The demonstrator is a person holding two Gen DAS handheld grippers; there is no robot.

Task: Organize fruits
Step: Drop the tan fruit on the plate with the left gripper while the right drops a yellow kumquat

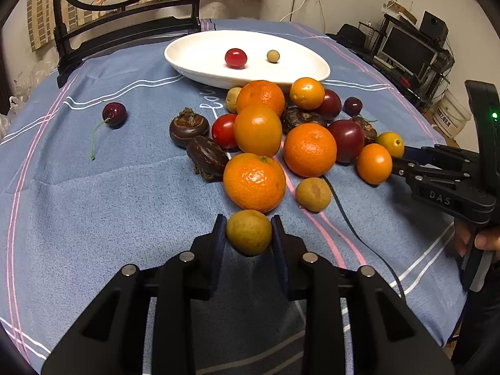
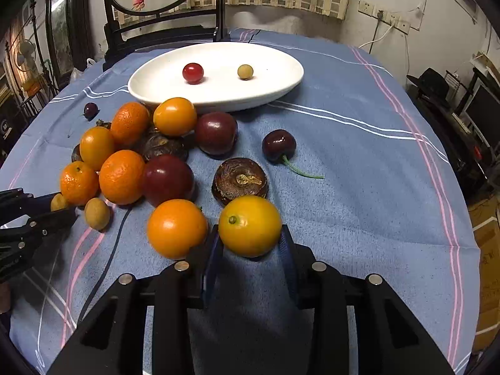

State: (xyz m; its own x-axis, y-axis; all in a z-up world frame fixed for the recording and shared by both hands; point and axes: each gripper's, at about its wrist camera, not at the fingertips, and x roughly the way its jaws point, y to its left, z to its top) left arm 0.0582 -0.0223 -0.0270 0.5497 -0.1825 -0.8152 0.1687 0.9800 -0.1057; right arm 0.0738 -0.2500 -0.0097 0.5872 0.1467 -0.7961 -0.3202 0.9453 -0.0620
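Note:
My left gripper (image 1: pixel 249 231) is shut on a tan longan (image 1: pixel 249 232) at the near edge of the fruit pile. My right gripper (image 2: pixel 250 234) is shut on a yellow kumquat (image 2: pixel 250 225); it also shows in the left wrist view (image 1: pixel 390 156) at the pile's right side. A white oval plate (image 1: pixel 203 65) at the back holds a cherry tomato (image 1: pixel 236 58) and a small longan (image 1: pixel 273 56). The pile in front of it has mandarins (image 1: pixel 254 182), kumquats (image 1: pixel 257 130), dark plums (image 1: pixel 346 140), water chestnuts (image 1: pixel 188 127) and a second tomato (image 1: pixel 224 131).
A cherry with stem (image 1: pixel 114 114) lies alone at the left; another cherry (image 2: pixel 278 144) lies right of the pile. A dark chair (image 1: pixel 125 25) stands behind the table. A black cable (image 1: pixel 353 225) runs across the blue cloth. Shelving with monitors (image 1: pixel 409 50) is at the right.

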